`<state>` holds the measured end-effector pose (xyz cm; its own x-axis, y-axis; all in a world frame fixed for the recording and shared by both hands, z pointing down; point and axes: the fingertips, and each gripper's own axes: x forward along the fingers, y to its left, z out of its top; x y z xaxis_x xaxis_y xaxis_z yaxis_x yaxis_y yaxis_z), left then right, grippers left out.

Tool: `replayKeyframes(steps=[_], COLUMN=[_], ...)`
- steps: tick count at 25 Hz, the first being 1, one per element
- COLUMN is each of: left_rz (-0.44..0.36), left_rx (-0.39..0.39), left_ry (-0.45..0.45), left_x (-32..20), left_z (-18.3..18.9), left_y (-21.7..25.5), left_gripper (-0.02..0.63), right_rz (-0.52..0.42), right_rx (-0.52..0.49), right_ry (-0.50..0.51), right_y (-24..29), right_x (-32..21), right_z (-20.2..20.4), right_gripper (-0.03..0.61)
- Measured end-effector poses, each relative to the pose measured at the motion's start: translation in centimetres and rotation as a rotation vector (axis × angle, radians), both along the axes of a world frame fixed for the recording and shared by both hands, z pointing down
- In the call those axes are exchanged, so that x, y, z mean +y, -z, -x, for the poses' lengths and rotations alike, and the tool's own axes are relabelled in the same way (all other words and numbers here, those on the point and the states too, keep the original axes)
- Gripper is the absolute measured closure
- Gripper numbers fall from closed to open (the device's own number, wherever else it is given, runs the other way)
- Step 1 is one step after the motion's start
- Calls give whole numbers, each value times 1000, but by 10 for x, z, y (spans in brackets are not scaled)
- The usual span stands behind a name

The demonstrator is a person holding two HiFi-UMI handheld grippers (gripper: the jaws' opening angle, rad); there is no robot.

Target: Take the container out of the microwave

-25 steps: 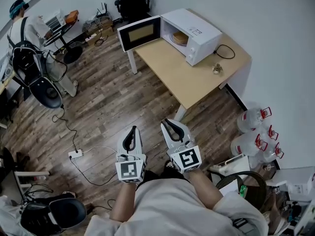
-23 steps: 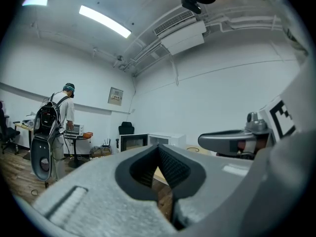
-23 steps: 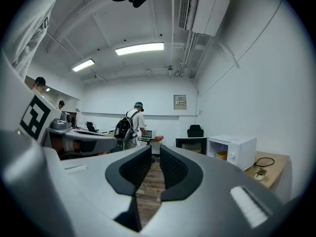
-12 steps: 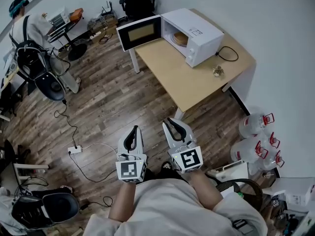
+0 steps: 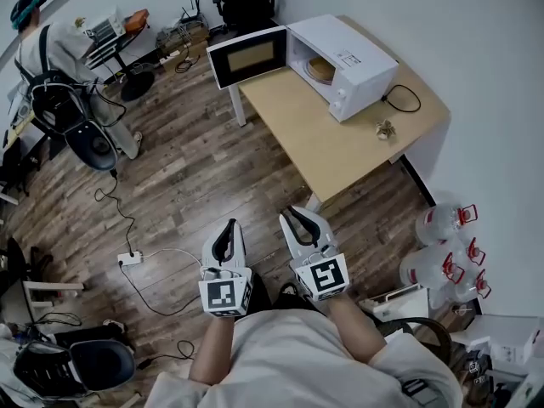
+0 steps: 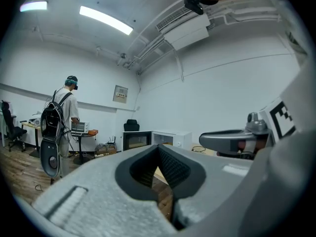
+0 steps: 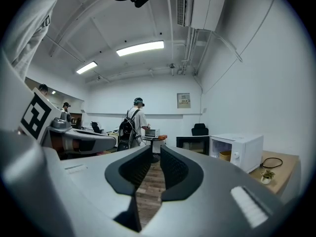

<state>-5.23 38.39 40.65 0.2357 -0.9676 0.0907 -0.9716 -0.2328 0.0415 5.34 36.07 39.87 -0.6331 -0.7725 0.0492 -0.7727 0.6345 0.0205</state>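
Across the floor (image 5: 195,177) from both hand-held grippers, the tabletop (image 5: 340,147) carries the microwave (image 5: 355,51), its door (image 5: 247,56) swung open. The left hand-held gripper (image 5: 229,225) has its jaws together on nothing. The right hand-held gripper (image 5: 296,216) is empty, with its jaws a narrow slit apart. The container (image 5: 320,69), seemingly a tan bowl, sits inside the microwave.

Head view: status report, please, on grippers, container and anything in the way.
Left gripper shut, right gripper slightly open, both empty. Container inside microwave, door open. Grippers over floor, short of table; opening unobstructed.
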Motion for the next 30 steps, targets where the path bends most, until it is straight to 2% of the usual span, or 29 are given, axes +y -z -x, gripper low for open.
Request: replayKeyframes(steps=[6,12,26,30], left_rz=[5,-17,9,24], left_rx=[18,18,15,12], left_ry=[-10,-20,-85,-89], left_x=[-42,-92,-182,-205], left_z=[32,79,188,204], left_y=[-4,2,-3,-8], left_gripper=[612,612,612,612], right_rz=[6,13,30,55], right_rx=[15,43,38,41], right_ry=[-1,17,1,-12], right_y=[-2,0,-2,-10], right_x=[-42,-93,-184,-208], right_z=[33,84,207,220], right_gripper=[505,505,505,505])
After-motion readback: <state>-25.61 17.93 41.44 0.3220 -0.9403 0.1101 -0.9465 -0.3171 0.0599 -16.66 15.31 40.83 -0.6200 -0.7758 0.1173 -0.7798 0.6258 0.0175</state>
